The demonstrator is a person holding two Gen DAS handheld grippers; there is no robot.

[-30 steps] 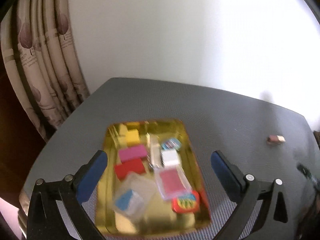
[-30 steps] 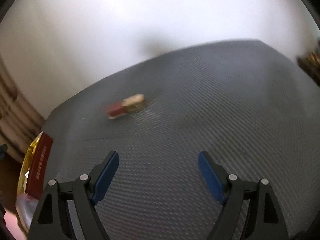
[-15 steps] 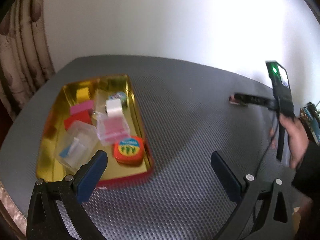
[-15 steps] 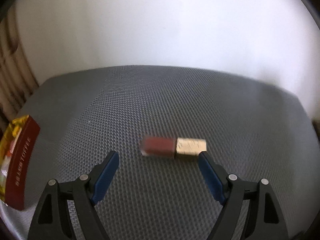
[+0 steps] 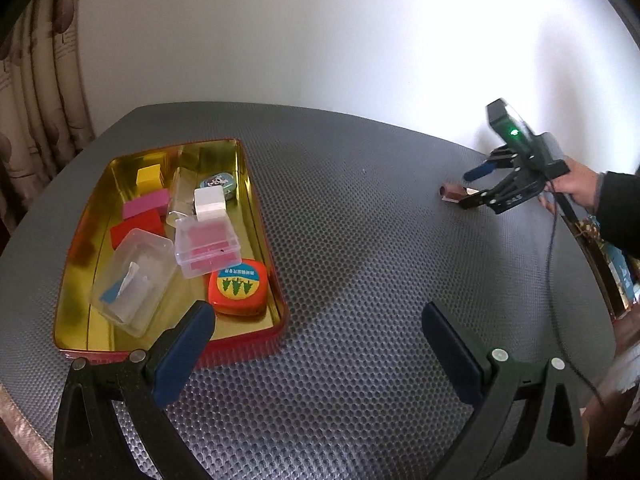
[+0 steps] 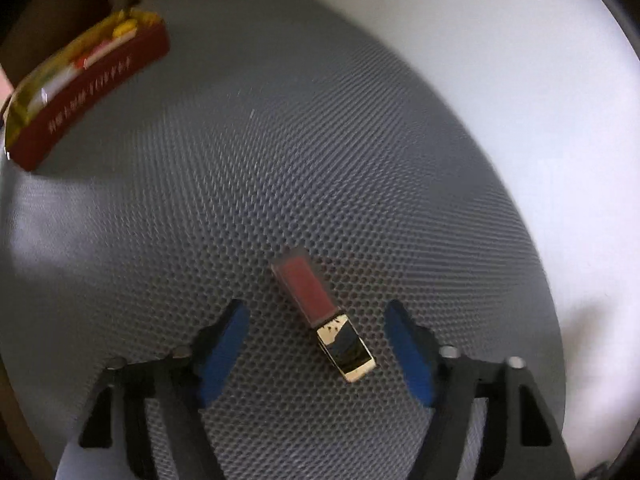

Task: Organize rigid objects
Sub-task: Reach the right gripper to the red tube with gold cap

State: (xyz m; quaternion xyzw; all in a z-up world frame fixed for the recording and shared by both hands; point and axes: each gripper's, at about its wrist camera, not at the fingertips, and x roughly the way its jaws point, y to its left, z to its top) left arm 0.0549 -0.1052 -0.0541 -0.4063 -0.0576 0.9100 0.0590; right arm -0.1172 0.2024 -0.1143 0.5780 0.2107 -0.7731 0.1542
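A small red and gold lipstick [image 6: 322, 314] lies on the grey mat, seen far right in the left wrist view as the lipstick [image 5: 454, 193]. My right gripper [image 6: 318, 344] points down over it, jaws closing, the gold end between the blue pads with gaps on both sides. From the left wrist view the right gripper [image 5: 472, 188] is held by a hand [image 5: 580, 190]. My left gripper [image 5: 316, 346] hangs open and empty near the front, beside the gold tin tray [image 5: 264, 240], which holds several small items. The tray [image 6: 92, 84] also shows at upper left in the right wrist view.
The tray holds clear plastic boxes [image 5: 134, 286], an orange tape measure [image 5: 238, 286], red, pink and yellow blocks and a white block. A curtain [image 5: 40, 92] hangs at left, a white wall behind. A cable [image 5: 554, 264] trails from the right gripper. Clutter lies past the table's right edge.
My right gripper has swung over the lipstick, rolled, tipped downward, and its jaws have narrowed around it. My left gripper shifted right off the tray early on, then held still.
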